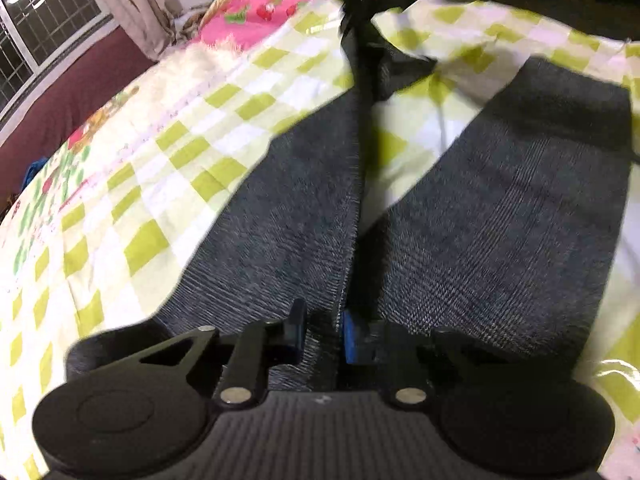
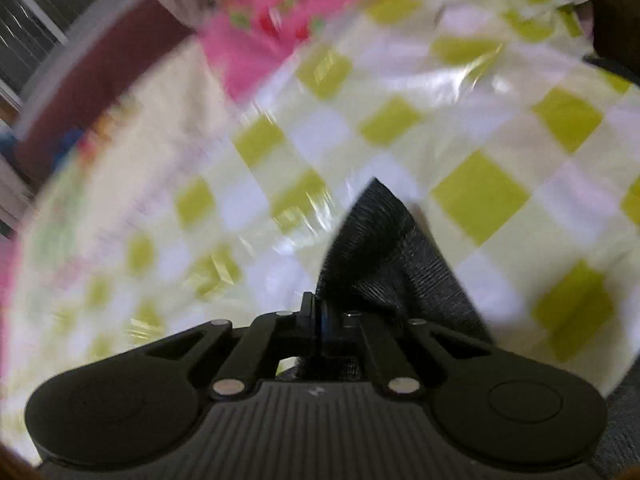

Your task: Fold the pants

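Left wrist: pants on checked sheet; curtain behind.

The right wrist view is smeared by motion, so the checked bedcover has soft squares. The pants pass behind the right gripper, hidden there. In the left wrist view the pants are cut off at the right edge.
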`<state>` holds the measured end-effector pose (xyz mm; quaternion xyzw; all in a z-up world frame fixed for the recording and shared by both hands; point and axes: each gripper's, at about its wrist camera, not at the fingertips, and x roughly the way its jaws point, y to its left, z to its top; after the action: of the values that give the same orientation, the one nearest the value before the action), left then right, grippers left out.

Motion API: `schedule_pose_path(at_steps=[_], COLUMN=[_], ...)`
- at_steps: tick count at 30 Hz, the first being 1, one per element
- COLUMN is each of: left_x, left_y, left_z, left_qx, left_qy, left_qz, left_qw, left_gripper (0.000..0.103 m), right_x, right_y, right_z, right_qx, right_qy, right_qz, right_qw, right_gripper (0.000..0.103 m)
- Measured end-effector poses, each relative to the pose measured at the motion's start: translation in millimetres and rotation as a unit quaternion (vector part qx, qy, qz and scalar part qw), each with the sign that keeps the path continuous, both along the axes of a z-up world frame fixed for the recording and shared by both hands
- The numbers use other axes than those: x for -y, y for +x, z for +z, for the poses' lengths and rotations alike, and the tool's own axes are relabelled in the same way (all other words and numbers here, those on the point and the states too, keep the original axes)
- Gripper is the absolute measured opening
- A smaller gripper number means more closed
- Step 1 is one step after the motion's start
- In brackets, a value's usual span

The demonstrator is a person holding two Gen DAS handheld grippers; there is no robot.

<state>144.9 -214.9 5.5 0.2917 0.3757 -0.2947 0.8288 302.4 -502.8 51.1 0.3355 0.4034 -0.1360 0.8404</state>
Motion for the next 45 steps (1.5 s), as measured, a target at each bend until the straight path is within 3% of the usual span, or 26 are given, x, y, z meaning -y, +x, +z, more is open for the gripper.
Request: schedule_pose_path(at_steps=[4,6,9,11,13,18,20,24,25,27,28,29,30,31,33,35,37,39,42,45], left_x=[-10,-9,3,14,21,29,33,40,42,45,45,44,42,42,37,39,41,42,41,41], left_y=[-13,-23,-39,-49,-57,-60,-64,-65,-65,-63,-63,-63,-63,-64,-64,-63,-65,-66,-65,-67], left_z=[32,39,24,5,-10,-18,-23,-22,-22,-21,-20,-19,-18,-15,-15,-20,-23,-24,-24,-23], left_qx=[0.001,-0.012,-0.036,-0.056,-0.067,-0.058,-0.057,-0.049,-0.047,-0.044,-0.045,-0.047,-0.051,-0.054,-0.059,-0.063,-0.059,-0.055,-0.055,-0.052], left_qy=[-0.045,-0.060,-0.043,-0.016,0.008,0.033,0.037,0.038,0.039,0.039,0.038,0.035,0.034,0.033,0.037,0.043,0.050,0.056,0.059,0.062], left_qz=[-0.032,-0.058,-0.098,-0.123,-0.144,-0.167,-0.169,-0.176,-0.177,-0.178,-0.178,-0.178,-0.177,-0.177,-0.180,-0.183,-0.190,-0.198,-0.202,-0.202], left_qw=[0.9985,0.9965,0.9936,0.9906,0.9873,0.9837,0.9832,0.9824,0.9823,0.9823,0.9823,0.9823,0.9823,0.9823,0.9812,0.9801,0.9787,0.9771,0.9760,0.9759], left_gripper=[0.034,0.035,0.035,0.035,0.035,0.035,0.035,0.035,0.035,0.035,0.035,0.035,0.035,0.035,0.035,0.035,0.035,0.035,0.035,0.036], right_x=[20,23,30,40,46,59,67,85,89,94,92,88,78,66,41,29,36,48,65,81], right_y=[-100,-144,-202,-225,-240,-249,-244,-232,-228,-228,-231,-234,-238,-241,-253,-258,-256,-251,-252,-258], right_z=[58,66,31,-13,-42,-55,-57,-70,-74,-69,-56,-42,-19,1,25,20,-11,-43,-60,-64], right_qx=[0.061,0.056,-0.008,-0.060,-0.068,-0.001,0.029,0.090,0.094,0.094,0.112,0.130,0.144,0.148,0.154,0.138,0.080,0.038,0.037,0.074], right_qy=[0.022,0.006,-0.018,0.012,0.047,0.095,0.111,0.188,0.204,0.206,0.201,0.181,0.130,0.069,-0.020,-0.049,-0.026,0.022,0.055,0.105], right_qz=[-0.027,-0.045,-0.093,-0.127,-0.157,-0.188,-0.195,-0.220,-0.231,-0.249,-0.245,-0.233,-0.212,-0.189,-0.149,-0.130,-0.132,-0.157,-0.188,-0.209], right_qw=[0.998,0.997,0.995,0.990,0.984,0.978,0.974,0.953,0.947,0.942,0.942,0.946,0.958,0.968,0.977,0.981,0.988,0.987,0.980,0.969], right_gripper=[0.002,0.002,0.002,0.004,0.009,0.016,0.035,0.041,0.040,0.011,0.005,0.005,0.005,0.005,0.005,0.008,0.013,0.018,0.026,0.040])
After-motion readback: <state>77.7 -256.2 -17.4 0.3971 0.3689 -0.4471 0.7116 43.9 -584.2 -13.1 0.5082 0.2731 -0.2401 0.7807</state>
